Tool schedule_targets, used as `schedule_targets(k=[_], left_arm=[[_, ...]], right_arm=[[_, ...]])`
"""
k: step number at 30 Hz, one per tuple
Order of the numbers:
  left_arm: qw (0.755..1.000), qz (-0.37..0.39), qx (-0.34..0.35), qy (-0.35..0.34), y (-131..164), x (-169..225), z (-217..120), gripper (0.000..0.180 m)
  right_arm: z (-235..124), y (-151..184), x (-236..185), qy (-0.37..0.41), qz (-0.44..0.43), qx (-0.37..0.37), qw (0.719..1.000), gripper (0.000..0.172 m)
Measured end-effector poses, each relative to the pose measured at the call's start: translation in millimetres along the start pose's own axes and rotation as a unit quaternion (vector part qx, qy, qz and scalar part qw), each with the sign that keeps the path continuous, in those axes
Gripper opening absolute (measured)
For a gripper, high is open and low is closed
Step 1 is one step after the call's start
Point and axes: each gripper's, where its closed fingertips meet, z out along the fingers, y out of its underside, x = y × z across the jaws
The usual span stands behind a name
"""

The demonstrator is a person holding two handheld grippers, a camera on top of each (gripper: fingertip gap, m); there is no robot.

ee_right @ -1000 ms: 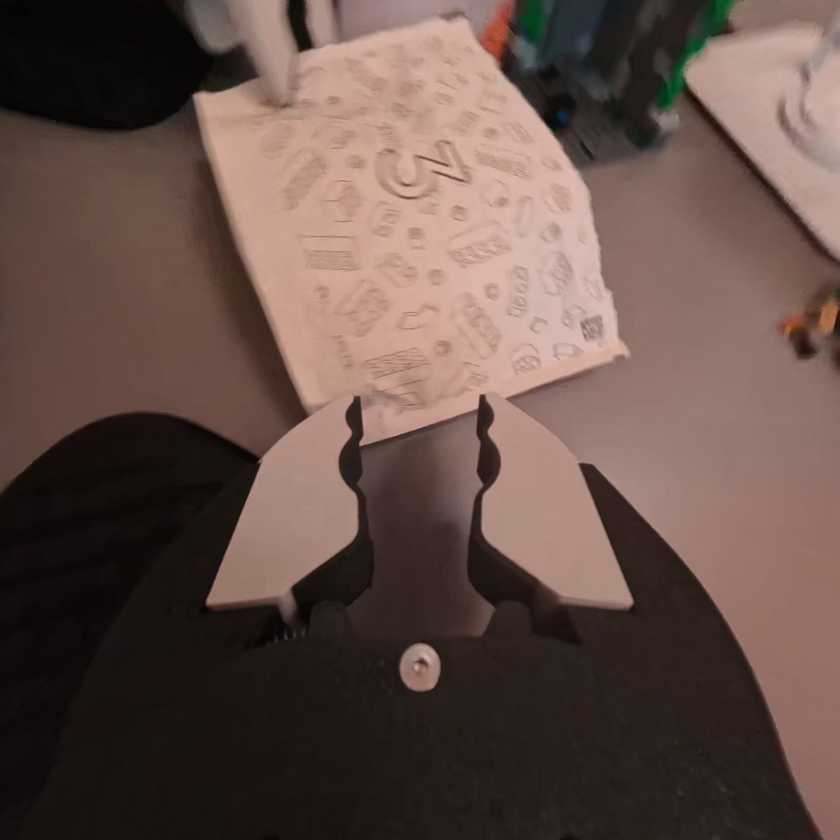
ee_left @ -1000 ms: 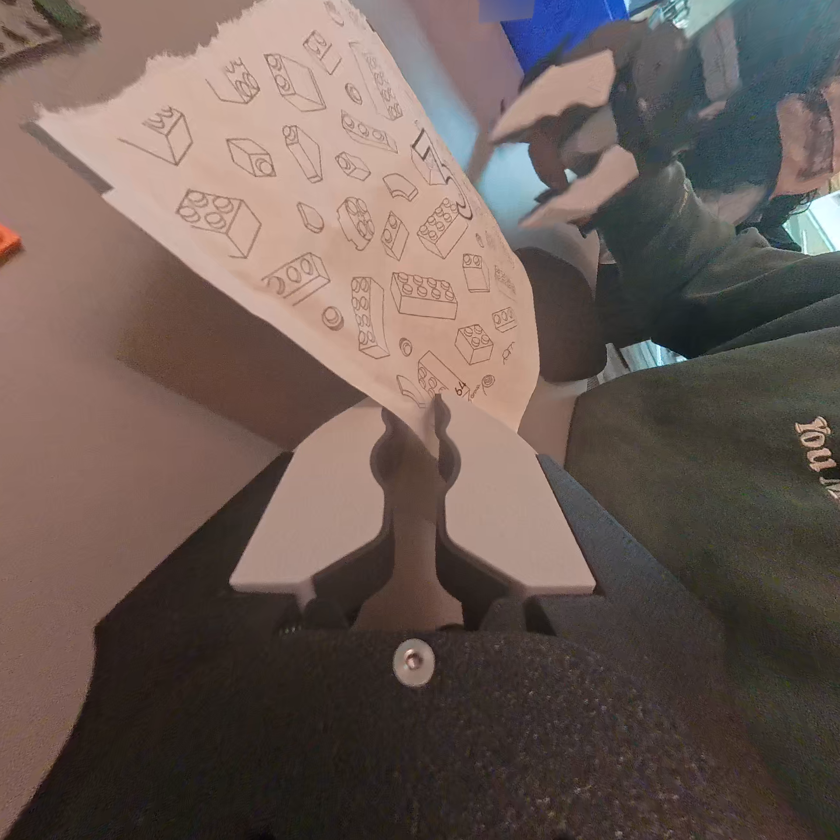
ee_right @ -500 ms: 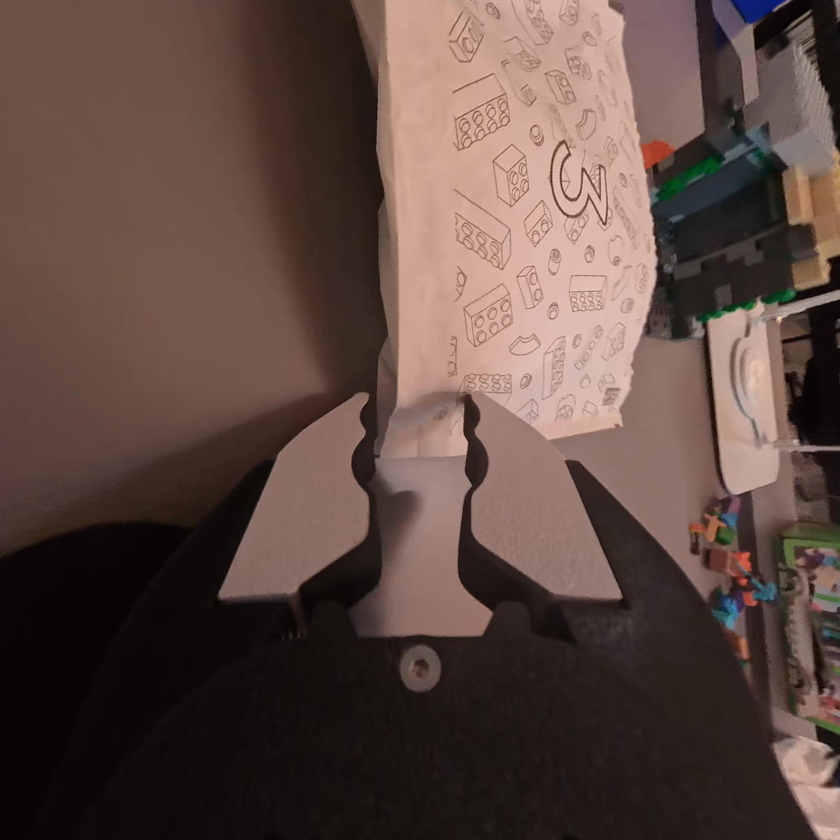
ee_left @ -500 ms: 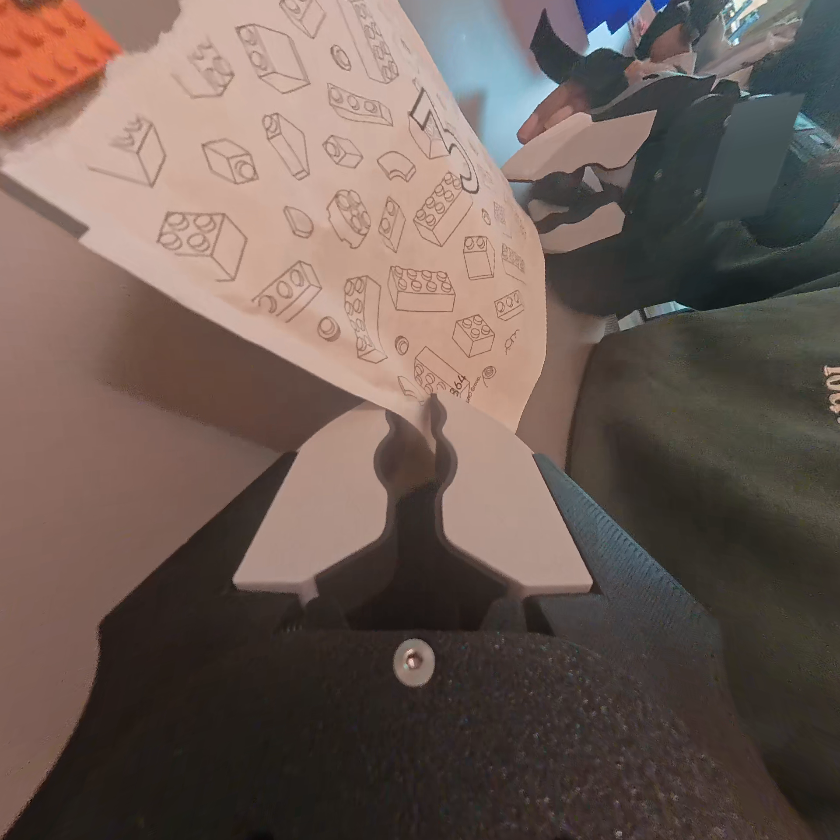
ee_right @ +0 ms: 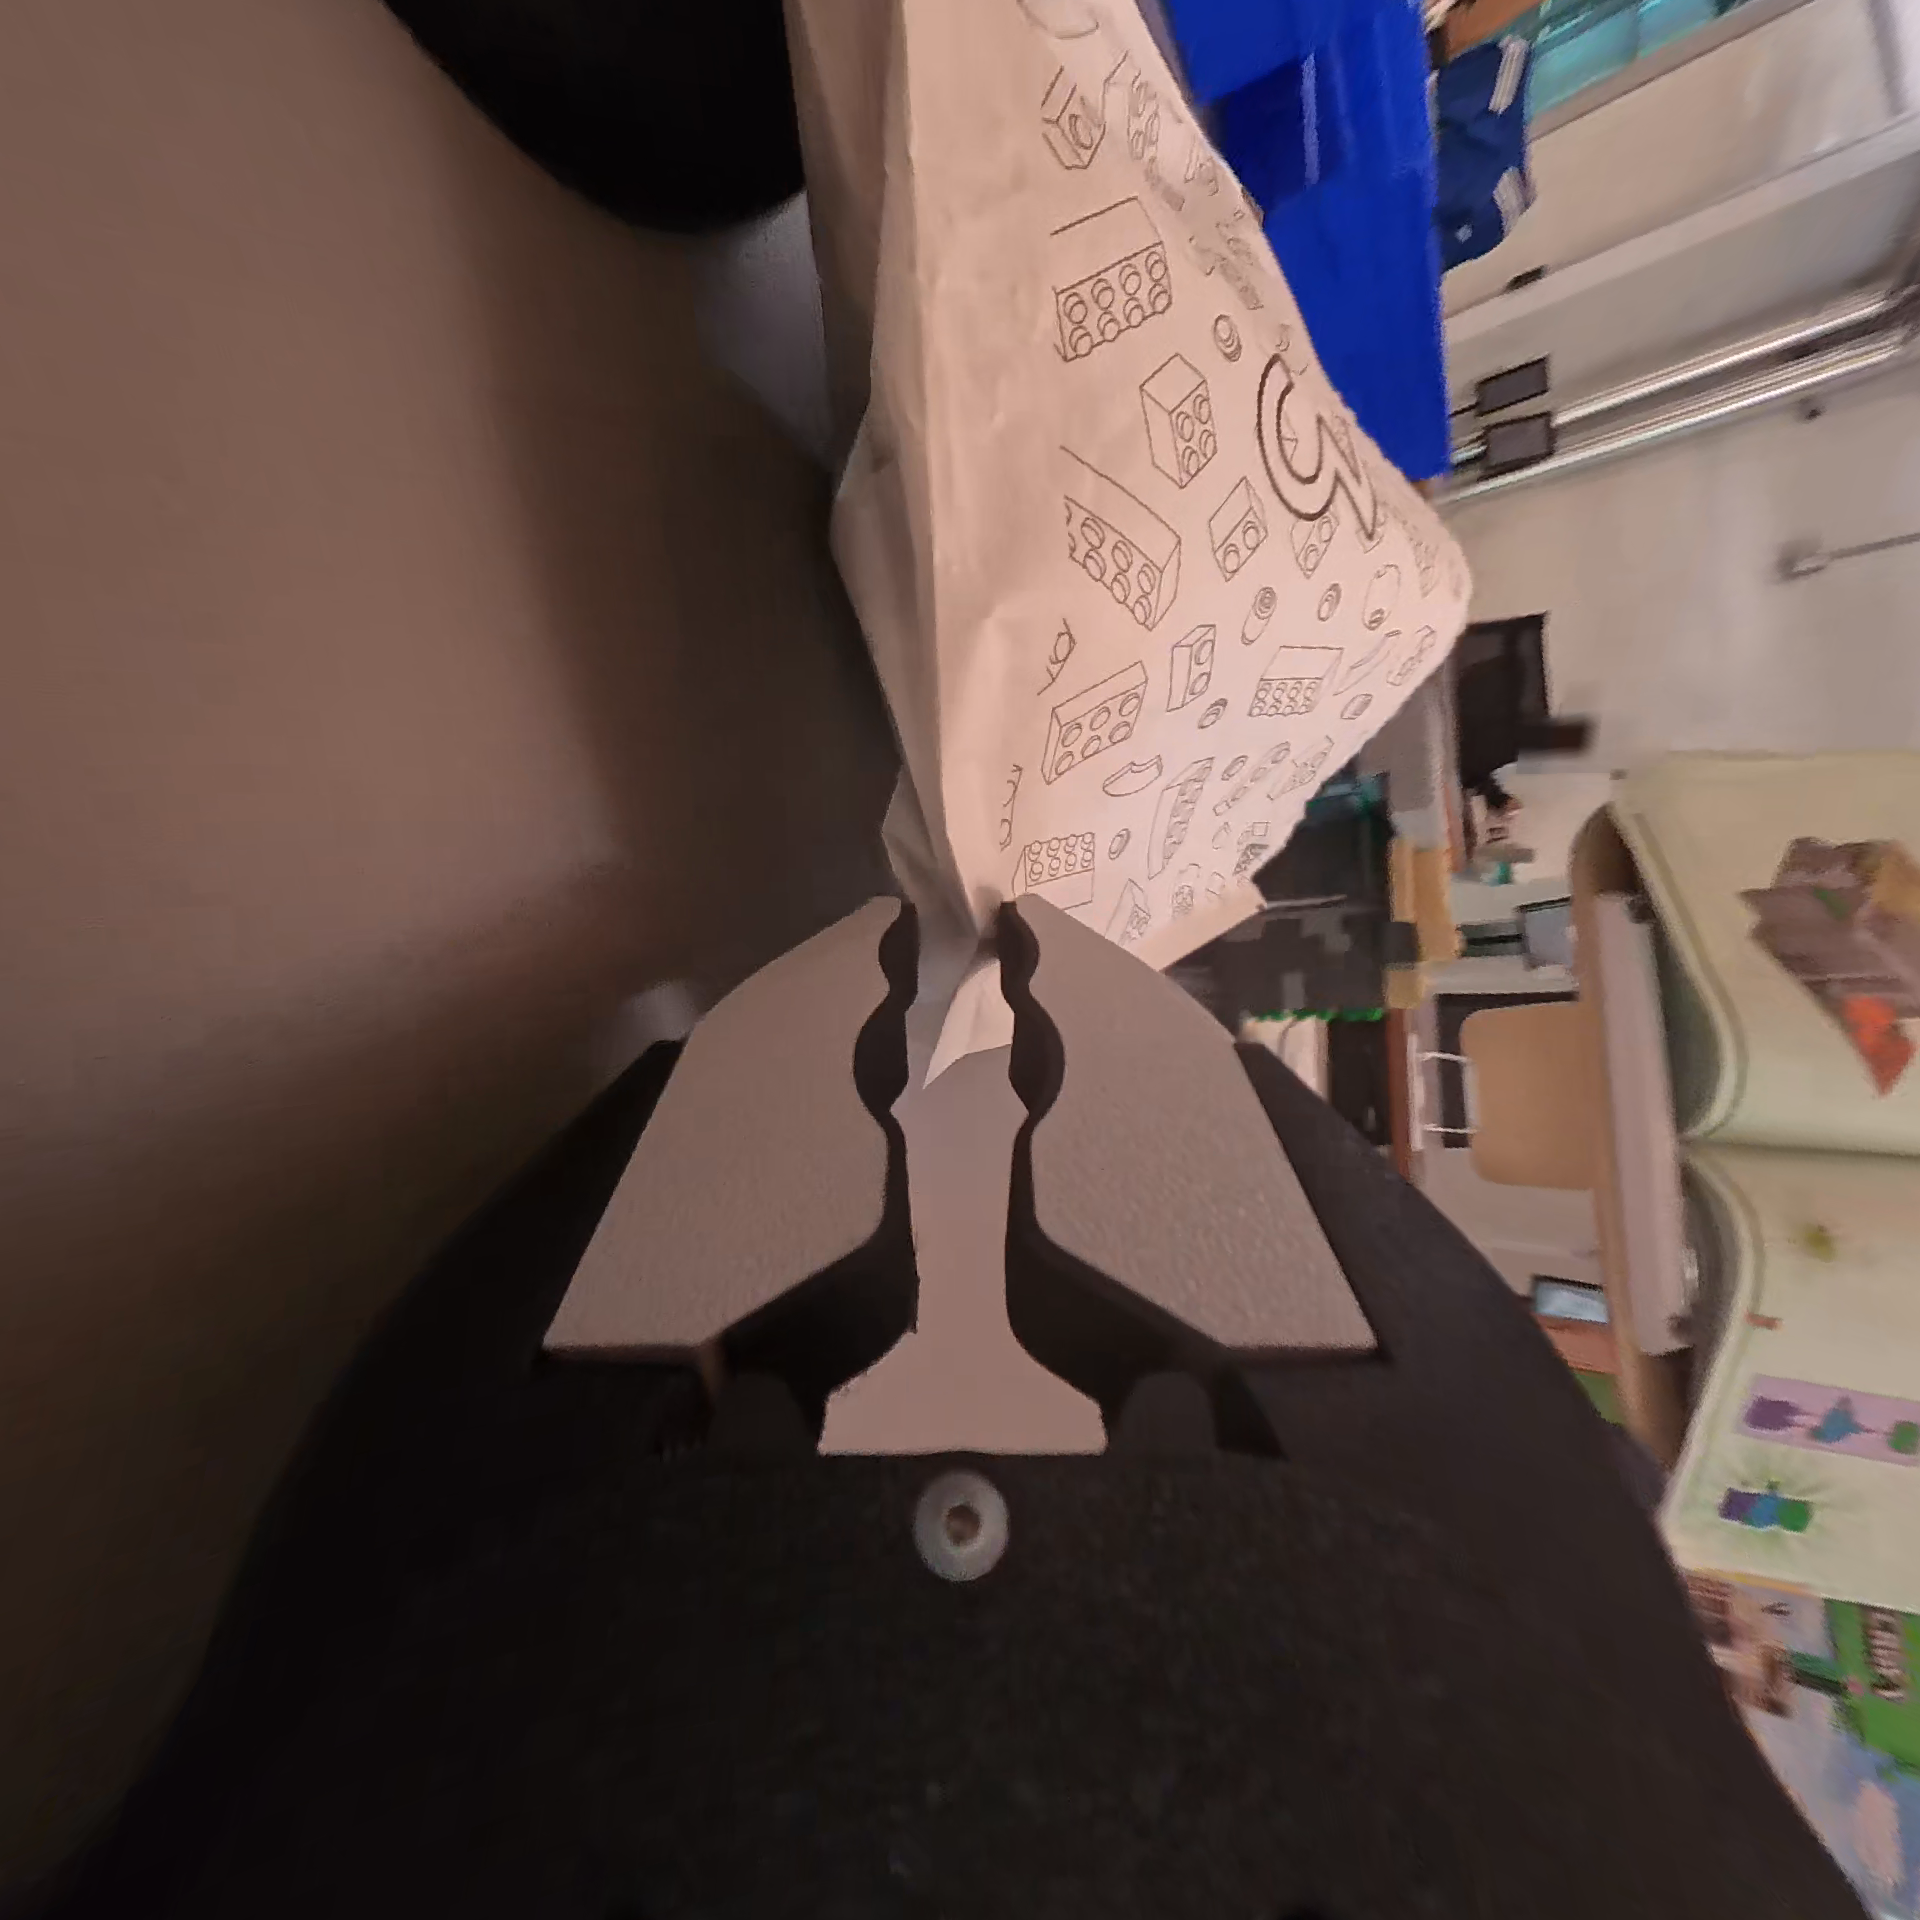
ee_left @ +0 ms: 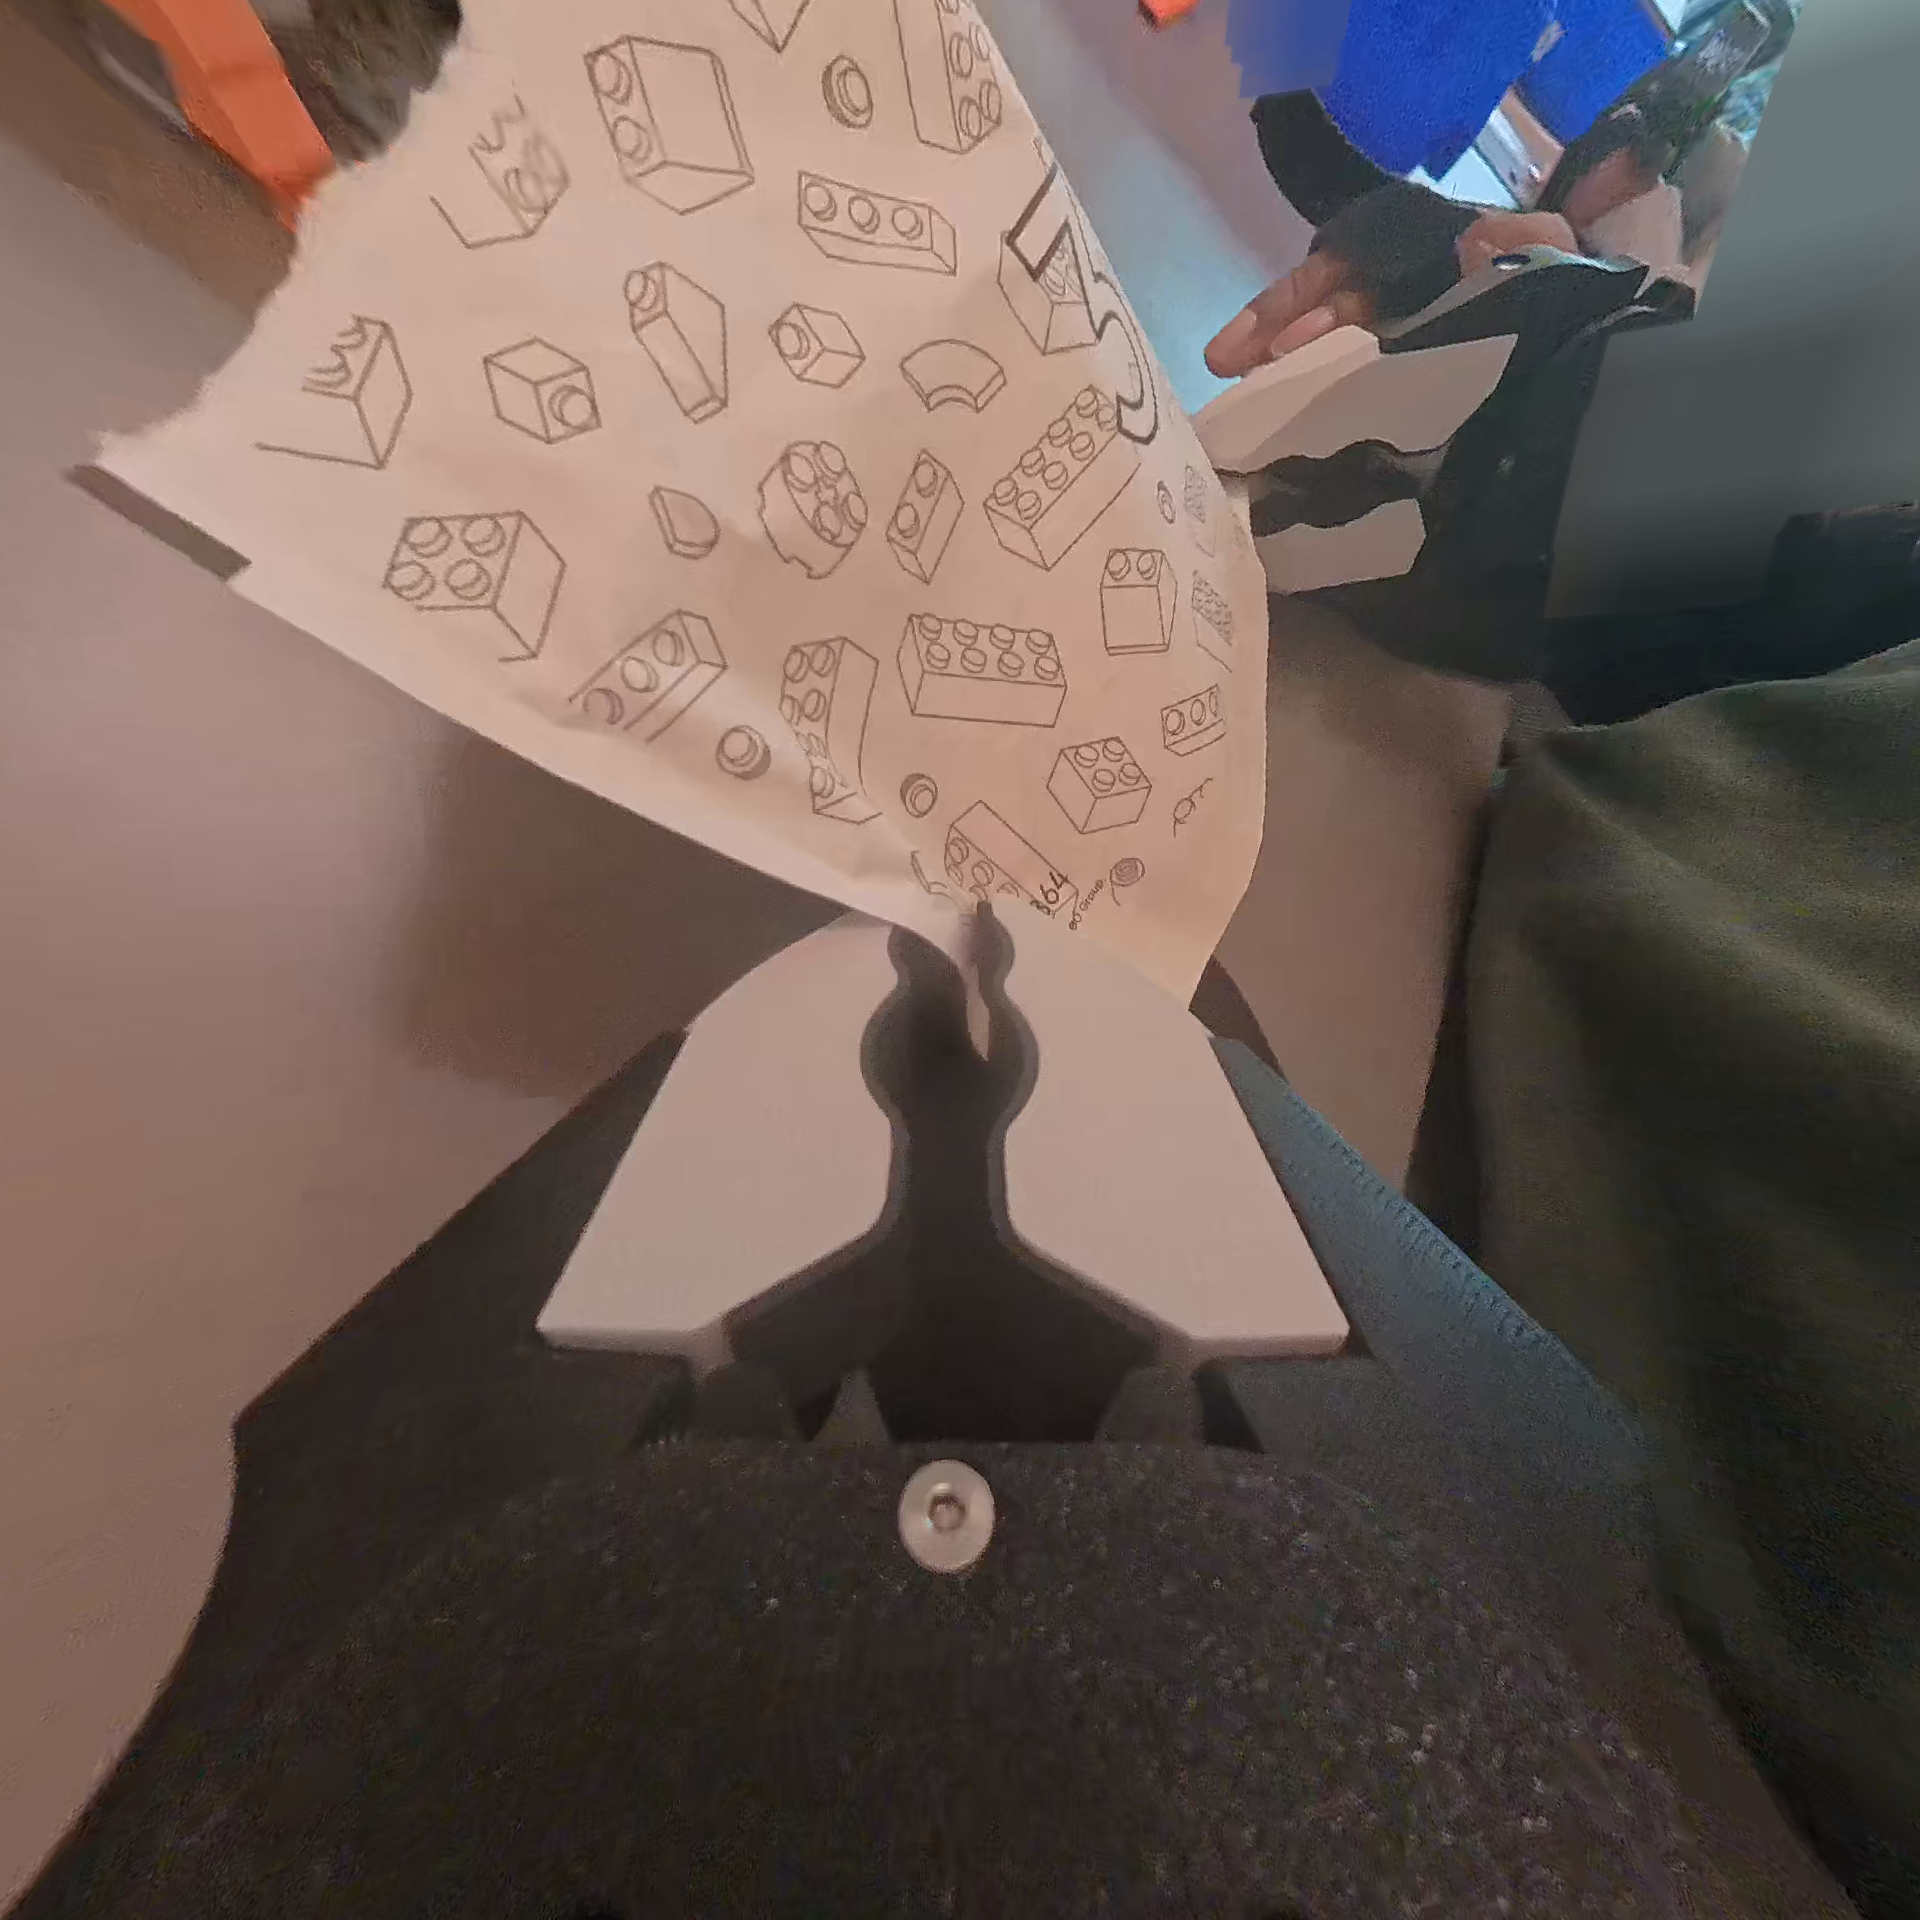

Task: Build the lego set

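- Hanging off the counter [ee_left: 125, 935]: white paper bag [ee_left: 831, 468] printed with brick outlines, held in the air between both grippers.
- Left gripper [ee_left: 961, 920]: jaws clenched on one bottom corner of the bag, paper puckered at the tips.
- Right gripper [ee_right: 956, 920]: jaws pinching another bag corner, crumpled fold wedged between them.
- Handling, my read: light, thin, floppy, tears easily. Pinch corners or the folded edge, not mid-sheet.
- Around: orange plate [ee_left: 239, 94] top left, toy brick build [ee_right: 1340, 966] and open booklet [ee_right: 1818, 987] at the right.
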Motion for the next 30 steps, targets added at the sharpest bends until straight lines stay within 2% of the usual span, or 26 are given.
schedule_targets(k=[3,6,8,11,13,16,17,19,23,26,28,30], left_arm=[[0.994,0.079,0.049,-0.057,-6,0,-13,0.007],[0.971,0.173,0.112,-0.124,-14,7,-26,0.006],[0.955,0.208,0.139,-0.158,-15,13,-32,0.005],[0.938,0.241,0.160,-0.190,-9,18,-33,0.004],[0.929,0.260,0.164,-0.208,-4,18,-35,0.003],[0.914,0.292,0.168,-0.227,-1,20,-40,0.001],[0.911,0.300,0.170,-0.228,-1,21,-41,0.001],[0.902,0.319,0.182,-0.228,-3,26,-43,0.001],[0.870,0.381,0.199,-0.240,-8,35,-44,0.001],[0.853,0.407,0.216,-0.244,-12,42,-43,0.001],[0.853,0.405,0.217,-0.248,-12,42,-43,0.001],[0.867,0.382,0.208,-0.243,-8,38,-43,0.002]], right_arm=[[3,-10,9,0.043,-0.042,0.015,0.998,0.015],[4,-18,18,0.082,-0.068,0.032,0.994,0.016],[4,-20,16,0.078,-0.066,0.040,0.994,0.018],[1,-23,3,0.024,-0.013,0.064,0.998,0.022],[-7,-30,-8,-0.045,0.048,0.095,0.993,0.023],[-29,-47,-4,-0.178,0.191,0.157,0.952,0.020],[-38,-54,8,-0.215,0.233,0.176,0.932,0.024],[-47,-62,46,-0.240,0.283,0.190,0.909,0.034],[-47,-83,109,-0.253,0.266,0.201,0.908,0.048],[-33,-100,110,-0.305,0.229,0.180,0.906,0.052],[-32,-107,89,-0.344,0.184,0.171,0.905,0.037],[-37,-116,77,-0.337,0.151,0.191,0.909,0.024]])
